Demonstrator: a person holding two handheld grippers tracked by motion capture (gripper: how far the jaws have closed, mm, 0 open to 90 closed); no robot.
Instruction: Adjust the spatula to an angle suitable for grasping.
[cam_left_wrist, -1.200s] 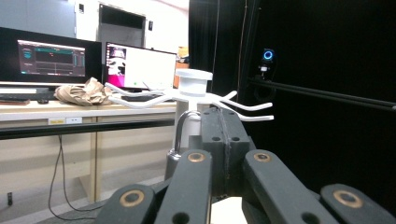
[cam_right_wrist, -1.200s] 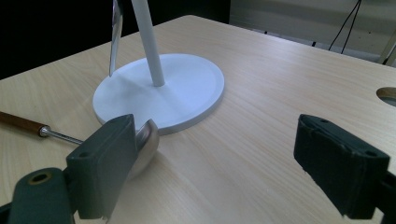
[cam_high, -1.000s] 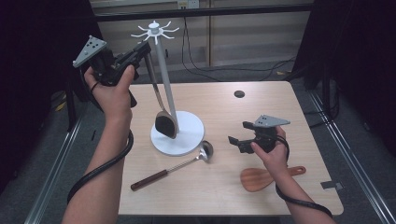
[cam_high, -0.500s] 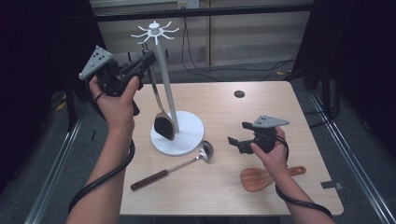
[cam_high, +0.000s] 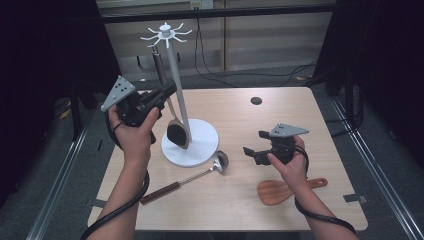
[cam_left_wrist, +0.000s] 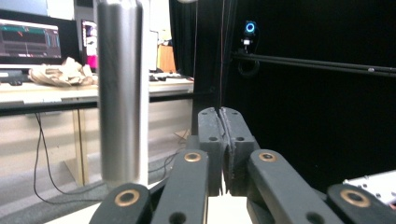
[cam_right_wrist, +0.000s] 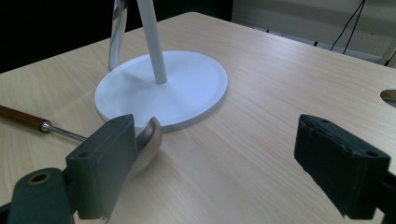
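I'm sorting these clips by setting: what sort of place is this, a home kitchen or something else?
Probably a lab or recording workspace, not a kitchen: black curtains flank a bare wooden table, loose cables trail behind it, and computer monitors sit on a desk in the left gripper view.

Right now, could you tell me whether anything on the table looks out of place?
Mildly: one spoon hangs on the white rack, while the ladle and the wooden spatula lie loose on the table. Nothing looks spilled or damaged.

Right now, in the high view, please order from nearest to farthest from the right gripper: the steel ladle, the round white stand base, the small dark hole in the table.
From the right gripper:
1. Steel ladle, left, bowl end nearest.
2. Round white stand base, farther left.
3. Small dark hole, toward the far edge.
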